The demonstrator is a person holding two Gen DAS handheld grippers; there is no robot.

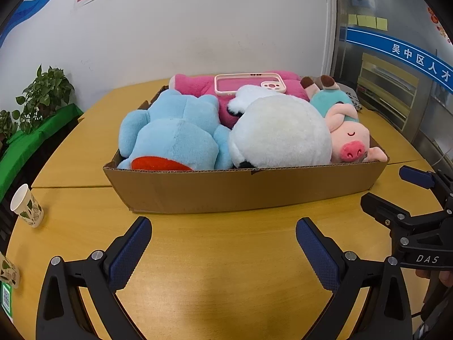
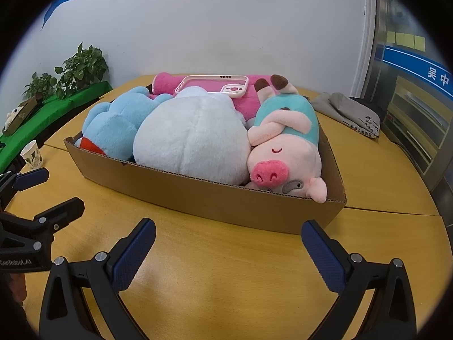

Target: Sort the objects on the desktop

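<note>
A shallow cardboard box stands on the yellow table. It holds a blue plush, a white plush, a pink pig plush in a teal shirt and a magenta plush. A pink phone case lies on top at the back. My left gripper is open and empty in front of the box. My right gripper is open and empty, also in front of the box; each shows at the other view's edge.
A paper cup stands at the table's left. Another cup is at the near left edge. A folded grey cloth lies at the back right. Potted plants stand on a green ledge at the left.
</note>
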